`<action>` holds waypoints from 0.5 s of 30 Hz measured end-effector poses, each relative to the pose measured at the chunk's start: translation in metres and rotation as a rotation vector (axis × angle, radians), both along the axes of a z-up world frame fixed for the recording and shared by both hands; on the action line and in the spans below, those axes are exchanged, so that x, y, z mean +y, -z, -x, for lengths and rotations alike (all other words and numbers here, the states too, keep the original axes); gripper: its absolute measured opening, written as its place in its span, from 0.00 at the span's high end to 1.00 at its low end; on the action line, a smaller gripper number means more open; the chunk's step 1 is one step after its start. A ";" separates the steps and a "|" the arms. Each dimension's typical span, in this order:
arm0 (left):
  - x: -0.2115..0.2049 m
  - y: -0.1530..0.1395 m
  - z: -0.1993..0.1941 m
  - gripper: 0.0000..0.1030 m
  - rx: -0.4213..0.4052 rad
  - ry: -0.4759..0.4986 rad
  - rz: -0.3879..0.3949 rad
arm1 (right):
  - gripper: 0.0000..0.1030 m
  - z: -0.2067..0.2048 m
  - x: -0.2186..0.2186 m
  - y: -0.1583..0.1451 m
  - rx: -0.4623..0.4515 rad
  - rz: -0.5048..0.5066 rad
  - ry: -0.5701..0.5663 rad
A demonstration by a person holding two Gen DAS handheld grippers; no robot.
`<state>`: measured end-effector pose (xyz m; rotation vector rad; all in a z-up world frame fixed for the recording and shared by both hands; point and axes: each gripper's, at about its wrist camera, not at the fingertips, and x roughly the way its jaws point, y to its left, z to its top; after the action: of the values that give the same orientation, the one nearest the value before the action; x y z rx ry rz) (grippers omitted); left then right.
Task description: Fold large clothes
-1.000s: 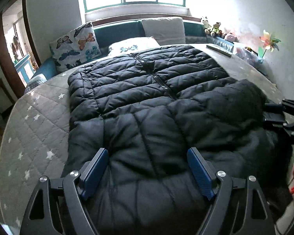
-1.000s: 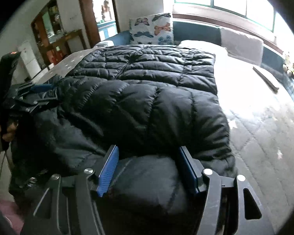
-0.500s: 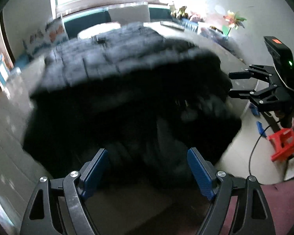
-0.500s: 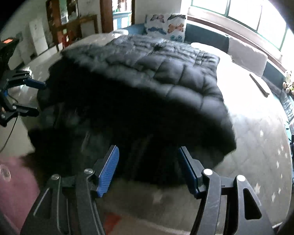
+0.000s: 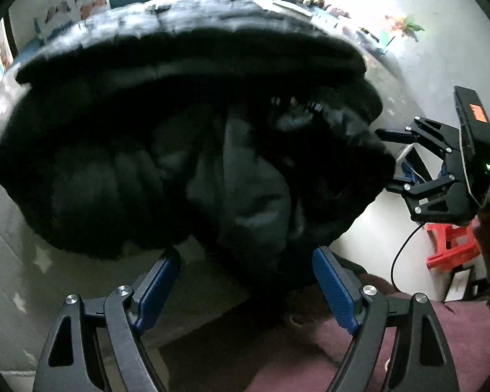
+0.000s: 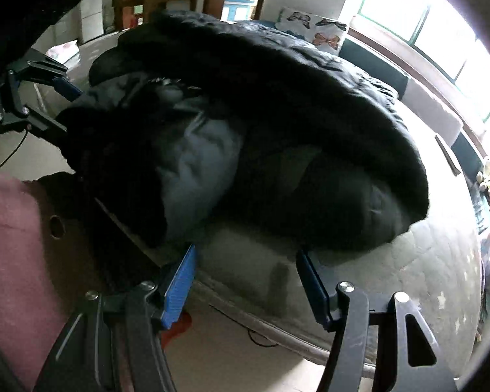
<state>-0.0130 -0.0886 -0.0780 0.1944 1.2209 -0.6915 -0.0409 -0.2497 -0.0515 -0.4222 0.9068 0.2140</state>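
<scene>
Black quilted puffer jacket [image 5: 186,150] heaped on my grey star-patterned bed [image 6: 408,261], my left tool [image 5: 245,281] and right tool [image 6: 245,277] both released, empty

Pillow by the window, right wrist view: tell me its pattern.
The pillow is white with butterfly prints, orange and dark ones; it shows best in the right wrist view.

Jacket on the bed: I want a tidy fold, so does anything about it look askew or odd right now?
Yes. The jacket is bunched rather than flat: its near end droops over the edge of the bed, and the grey lining shows in a rumpled lump. Both grippers are open and hold nothing.
</scene>
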 end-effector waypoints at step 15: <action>-0.022 -0.050 -0.024 0.80 -0.103 0.040 0.073 | 0.34 0.005 0.010 0.000 -0.101 0.028 -0.068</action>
<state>0.0111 -0.1101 -0.0276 0.1919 1.0939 -0.7509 -0.0464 -0.2399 -0.0514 -0.4862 0.7980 0.2403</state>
